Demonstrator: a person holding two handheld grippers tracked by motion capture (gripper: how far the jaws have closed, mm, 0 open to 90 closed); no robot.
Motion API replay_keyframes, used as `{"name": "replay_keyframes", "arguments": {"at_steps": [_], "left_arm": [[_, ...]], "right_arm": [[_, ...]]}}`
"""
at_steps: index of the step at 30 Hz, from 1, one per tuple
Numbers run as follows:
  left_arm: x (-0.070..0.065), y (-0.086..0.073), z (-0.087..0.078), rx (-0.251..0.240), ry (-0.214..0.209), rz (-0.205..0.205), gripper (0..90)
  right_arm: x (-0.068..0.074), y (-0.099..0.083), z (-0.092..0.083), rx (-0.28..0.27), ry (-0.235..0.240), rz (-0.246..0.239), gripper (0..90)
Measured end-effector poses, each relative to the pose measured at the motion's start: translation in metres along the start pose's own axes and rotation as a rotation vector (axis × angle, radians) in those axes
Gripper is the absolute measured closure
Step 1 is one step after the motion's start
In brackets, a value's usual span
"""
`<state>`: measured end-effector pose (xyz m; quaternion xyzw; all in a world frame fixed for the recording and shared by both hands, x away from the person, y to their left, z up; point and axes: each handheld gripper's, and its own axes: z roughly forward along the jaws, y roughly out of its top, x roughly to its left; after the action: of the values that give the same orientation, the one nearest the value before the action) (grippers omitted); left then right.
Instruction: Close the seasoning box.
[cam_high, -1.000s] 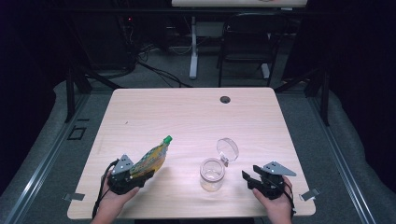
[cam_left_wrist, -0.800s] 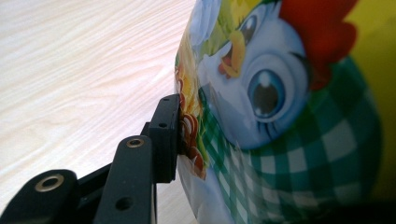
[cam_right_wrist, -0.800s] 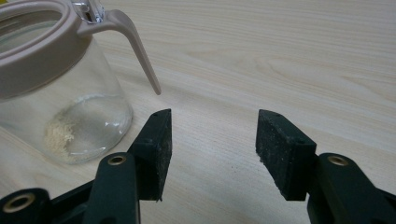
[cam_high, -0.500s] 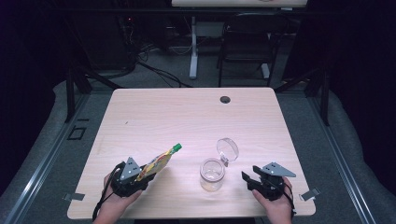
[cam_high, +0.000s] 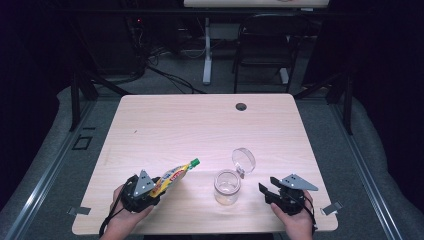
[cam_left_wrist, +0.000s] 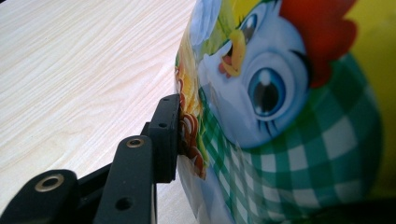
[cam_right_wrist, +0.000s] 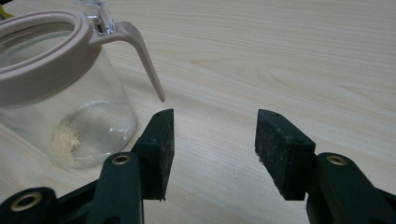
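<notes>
A yellow squeeze pouch (cam_high: 171, 176) with a green cap (cam_high: 194, 162) is held slanted over the table's front left, cap toward the jar. My left gripper (cam_high: 156, 186) is shut on its lower body. In the left gripper view one pad (cam_left_wrist: 167, 135) presses the printed pouch (cam_left_wrist: 280, 116); the other jaw is hidden behind it. A clear glass jar (cam_high: 227, 187) stands upright with its flip lid (cam_high: 243, 160) open and a little powder at the bottom (cam_right_wrist: 63, 137). My right gripper (cam_high: 264, 194) rests just right of the jar, open (cam_right_wrist: 215, 149); its jaws have just been closing slightly with nothing between them.
The pale wooden table (cam_high: 200, 125) has a dark cable hole (cam_high: 241, 106) near its far edge. Both hands sit close to the front edge. A chair (cam_high: 262, 45) and cables stand on the floor beyond the table.
The pouch has tipped lower, and its green cap has swung to the right toward the jar. The right gripper and the jar have stayed where they were.
</notes>
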<state>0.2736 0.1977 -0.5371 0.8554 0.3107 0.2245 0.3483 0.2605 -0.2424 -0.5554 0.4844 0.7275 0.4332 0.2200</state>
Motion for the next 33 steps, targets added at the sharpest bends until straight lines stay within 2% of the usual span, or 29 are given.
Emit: {"name": "replay_keyframes", "arguments": {"at_steps": [4,6,8,9,13,14,18,20,23,25,32,33], "left_arm": [[-0.002,0.003,0.001,0.009,0.003,0.015,58.7],[-0.004,0.005,0.001,0.018,0.019,0.039,58.7],[-0.005,0.006,0.002,0.021,0.026,0.046,58.7],[-0.006,0.007,0.002,0.029,0.038,0.067,58.7],[-0.008,0.008,0.004,0.037,0.049,0.081,58.7],[-0.009,0.009,0.004,0.042,0.064,0.099,58.7],[-0.011,0.011,0.005,0.048,0.068,0.109,58.8],[-0.013,0.014,0.006,0.06,0.088,0.137,58.8],[-0.014,0.017,0.007,0.062,0.107,0.161,58.8],[-0.014,0.019,0.007,0.058,0.108,0.16,58.8],[-0.013,0.021,0.009,0.072,0.131,0.187,58.8],[-0.013,0.022,0.009,0.083,0.138,0.2,58.8]], "right_arm": [[-0.001,-0.001,-0.003,0.019,-0.011,0.002,55.3],[0.0,0.0,-0.005,0.014,-0.006,-0.012,57.8],[0.001,0.001,-0.006,0.013,-0.006,-0.017,58.4],[0.003,0.001,-0.007,-0.001,0.003,-0.026,60.0],[0.006,0.003,-0.01,-0.006,0.001,-0.051,61.8],[0.008,0.004,-0.012,-0.014,-0.001,-0.057,63.0],[0.01,0.004,-0.014,-0.017,-0.006,-0.068,63.4],[0.012,0.005,-0.016,-0.027,-0.008,-0.073,63.4],[0.015,0.007,-0.019,-0.034,0.001,-0.079,63.8],[0.017,0.007,-0.02,-0.035,0.009,-0.086,63.8],[0.022,0.008,-0.02,-0.044,0.026,-0.098,63.8],[0.023,0.008,-0.021,-0.04,0.032,-0.107,63.8]]}}
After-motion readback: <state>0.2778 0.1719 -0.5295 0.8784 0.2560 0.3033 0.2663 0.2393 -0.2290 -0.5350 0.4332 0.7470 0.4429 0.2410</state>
